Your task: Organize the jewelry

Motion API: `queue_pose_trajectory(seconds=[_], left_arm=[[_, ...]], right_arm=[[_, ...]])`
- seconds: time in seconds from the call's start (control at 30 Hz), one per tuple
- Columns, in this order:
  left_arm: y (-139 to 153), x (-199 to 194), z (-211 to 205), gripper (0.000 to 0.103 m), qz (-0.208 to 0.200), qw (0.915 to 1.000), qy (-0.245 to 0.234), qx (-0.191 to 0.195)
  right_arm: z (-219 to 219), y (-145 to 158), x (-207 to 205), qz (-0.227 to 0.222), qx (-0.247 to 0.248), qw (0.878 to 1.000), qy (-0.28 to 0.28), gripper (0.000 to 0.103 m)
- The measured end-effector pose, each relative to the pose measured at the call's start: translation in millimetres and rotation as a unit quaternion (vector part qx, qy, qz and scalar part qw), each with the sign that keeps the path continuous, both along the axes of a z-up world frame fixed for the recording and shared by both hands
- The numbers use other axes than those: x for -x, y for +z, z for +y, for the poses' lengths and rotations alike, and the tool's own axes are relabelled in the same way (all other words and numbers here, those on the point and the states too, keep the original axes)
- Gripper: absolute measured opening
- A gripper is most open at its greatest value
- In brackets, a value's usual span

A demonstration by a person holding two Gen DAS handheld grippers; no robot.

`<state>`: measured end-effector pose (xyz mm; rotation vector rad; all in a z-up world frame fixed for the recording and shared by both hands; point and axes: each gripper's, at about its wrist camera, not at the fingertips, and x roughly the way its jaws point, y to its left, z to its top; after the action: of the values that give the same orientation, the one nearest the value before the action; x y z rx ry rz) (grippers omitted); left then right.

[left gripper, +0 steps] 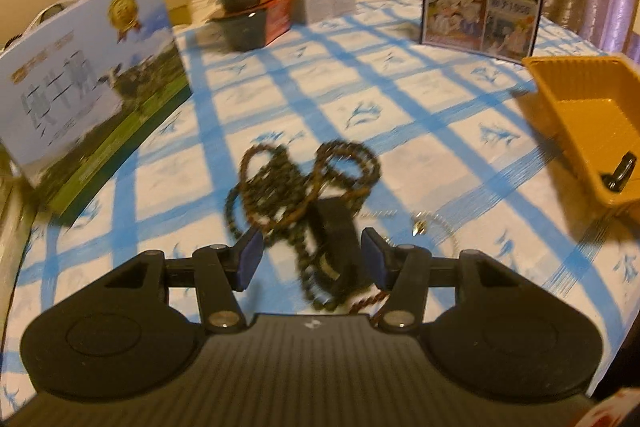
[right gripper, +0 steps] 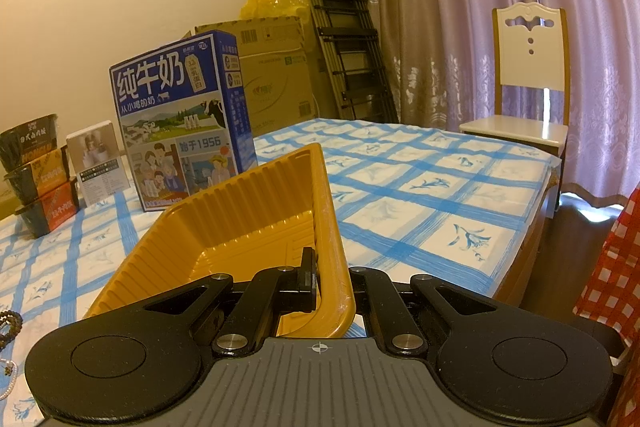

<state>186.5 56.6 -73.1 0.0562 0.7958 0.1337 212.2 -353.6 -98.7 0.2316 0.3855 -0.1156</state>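
Two claws work over the checked worktop (left gripper: 400, 99): the left claw (left gripper: 312, 259) hangs with jaws apart and opening around a tangle of beaded bracelets (left gripper: 296, 183); the right claw (right gripper: 334, 281) is clamped on the yellow tray (right gripper: 240, 211) wall.

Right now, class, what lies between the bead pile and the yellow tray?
In the left wrist view, between the bead pile and the yellow tray, only a thin pale chain lies on the checked cloth.

left gripper (left gripper: 312, 255): black, blue fingers (left gripper: 250, 259) | right gripper (right gripper: 334, 279): black, silver screws
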Motion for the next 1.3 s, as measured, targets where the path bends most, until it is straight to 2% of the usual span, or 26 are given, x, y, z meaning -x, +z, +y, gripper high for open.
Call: queue_pose_trajectory(seconds=[0.17, 0.33, 0.97, 1.3], left_arm=[[-3.6, 10.1, 6.7, 0.051, 0.006, 0.9999, 0.009, 0.006], [-4.7, 13.1, -3.4, 0.051, 0.005, 0.9999, -0.011, 0.011], [-14.2, -7.2, -44.0, 0.051, -0.003, 0.9973, -0.07, 0.018], [-24.8, -26.1, -59.1, 0.05, -0.005, 0.9956, -0.093, 0.004]], right_arm=[[-0.7, 0.0, -0.2, 0.0, 0.001, 1.0, 0.0, 0.005], [-0.8, 0.1, -0.4, 0.0, 0.0, 1.0, 0.0, 0.005], [0.3, 0.1, -0.4, 0.0, 0.0, 1.0, 0.0, 0.005], [0.6, 0.2, -0.6, 0.001, 0.0, 1.0, 0.0, 0.005]])
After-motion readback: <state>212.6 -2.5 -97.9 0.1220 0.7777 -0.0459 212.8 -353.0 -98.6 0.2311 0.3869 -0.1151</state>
